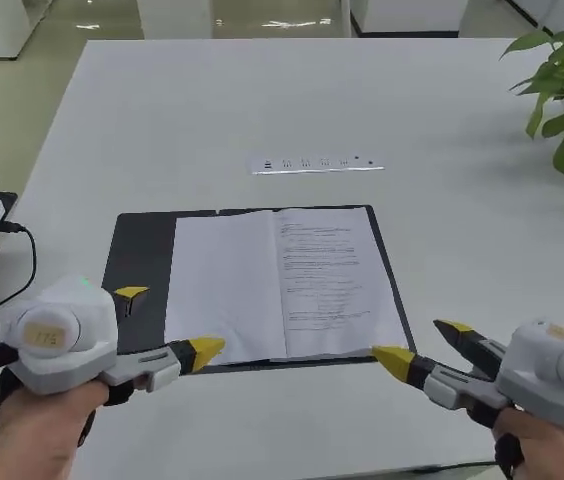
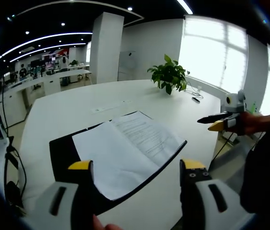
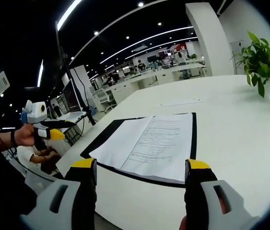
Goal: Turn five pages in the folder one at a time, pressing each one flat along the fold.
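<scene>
Two grippers are held over the near edge of the worktop (image 1: 212, 110), both sets of fingers (image 1: 202, 352) spread wide, nothing gripped. At the near-left corner of the folder (image 1: 140, 265) the left gripper (image 1: 167, 322) is seen, one tip above the black cover; contact cannot be told. Just off the near-right corner the right gripper (image 1: 422, 343) is held. The folder lies open and flat, ahead of and between the two sets of fingers. A blank sheet (image 1: 222, 285) is laid left of the fold (image 1: 274, 285), and a printed page (image 1: 337, 275) right of it, nearest the right fingers. No page is lifted, so a pause between turns is judged; the count of pages done cannot be told. Next, the printed page's free edge would need to be nipped by the right fingers, one sheet only, swung leftward, then pressed flat along the fold. Two sheets taken together is the likely slip.
</scene>
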Demonstrator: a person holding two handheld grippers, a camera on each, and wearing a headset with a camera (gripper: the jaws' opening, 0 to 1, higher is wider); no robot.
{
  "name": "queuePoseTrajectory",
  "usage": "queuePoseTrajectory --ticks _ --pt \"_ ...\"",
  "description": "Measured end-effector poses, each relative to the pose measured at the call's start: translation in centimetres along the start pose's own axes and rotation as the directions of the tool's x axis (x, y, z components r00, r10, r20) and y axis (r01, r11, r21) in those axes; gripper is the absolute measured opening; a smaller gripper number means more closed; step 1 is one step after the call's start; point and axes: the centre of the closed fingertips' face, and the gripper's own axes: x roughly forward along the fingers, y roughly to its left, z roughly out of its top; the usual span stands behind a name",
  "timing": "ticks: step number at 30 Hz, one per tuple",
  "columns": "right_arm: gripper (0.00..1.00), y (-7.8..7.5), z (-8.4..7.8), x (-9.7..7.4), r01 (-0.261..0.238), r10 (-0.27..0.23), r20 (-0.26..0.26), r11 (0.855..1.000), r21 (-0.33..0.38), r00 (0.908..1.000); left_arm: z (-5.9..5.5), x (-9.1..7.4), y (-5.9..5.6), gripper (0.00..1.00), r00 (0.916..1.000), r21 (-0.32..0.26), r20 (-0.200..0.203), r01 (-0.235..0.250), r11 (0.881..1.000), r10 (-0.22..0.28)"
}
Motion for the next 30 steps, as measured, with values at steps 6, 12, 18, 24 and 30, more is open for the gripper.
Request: queuePoseTrajectory --ticks 6,12,18,24,30 --pt "0.75 -0.2 -0.9 -0.5 0.006 -0.006 -0.022 1.000 0.019 0.9997 0.1 2.1 -2.1 0.72 0.9981 0.016 -0.022 0.058 0.998 -0.058" --pt "0.74 -0.2 -1.3 -1.0 -0.001 0.002 -0.026 0.999 0.039 0.9996 0.5 4.6 -4.1 0.71 0.9931 0.030 -0.033 0.114 0.993 -0.113" --pt "0.74 -0.7 -1.7 -1.5 0.009 -0.008 -0.027 0.998 0.055 0.9996 1.0 7.3 -5.8 0.71 0.9862 0.037 -0.046 0.161 0.986 -0.159" --pt "0.73 -0.8 -2.2 -1.6 0.007 -0.005 -0.041 0.998 0.060 0.9992 1.4 9.6 -7.5 0.70 0.9791 0.047 -0.056 0.198 0.979 -0.196" --pt "0.73 -1.1 -2.2 -1.8 0.004 -0.001 -0.040 0.998 0.065 0.9992 1.5 11.9 -9.1 0.70 0.9696 0.070 -0.078 0.238 0.969 -0.232"
